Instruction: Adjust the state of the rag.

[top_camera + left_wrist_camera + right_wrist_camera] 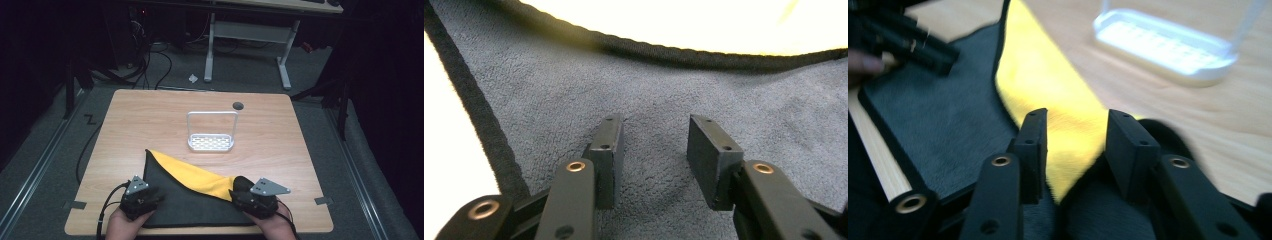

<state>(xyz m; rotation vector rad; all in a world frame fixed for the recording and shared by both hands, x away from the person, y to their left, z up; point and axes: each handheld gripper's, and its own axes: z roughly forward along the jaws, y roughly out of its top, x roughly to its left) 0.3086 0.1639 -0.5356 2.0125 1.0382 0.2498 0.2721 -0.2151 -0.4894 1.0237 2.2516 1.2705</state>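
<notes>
cloth (185, 200): 1 | rack (211, 142): 1 | claws: 2, parted

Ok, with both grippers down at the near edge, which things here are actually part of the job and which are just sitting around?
Likely in the job:
- cloth, dark grey with a yellow side folded over
- left gripper, jaws apart over the grey side
- right gripper, jaws apart at the yellow fold

Just lying about:
- white rack, standing apart beyond the cloth
- table
</notes>
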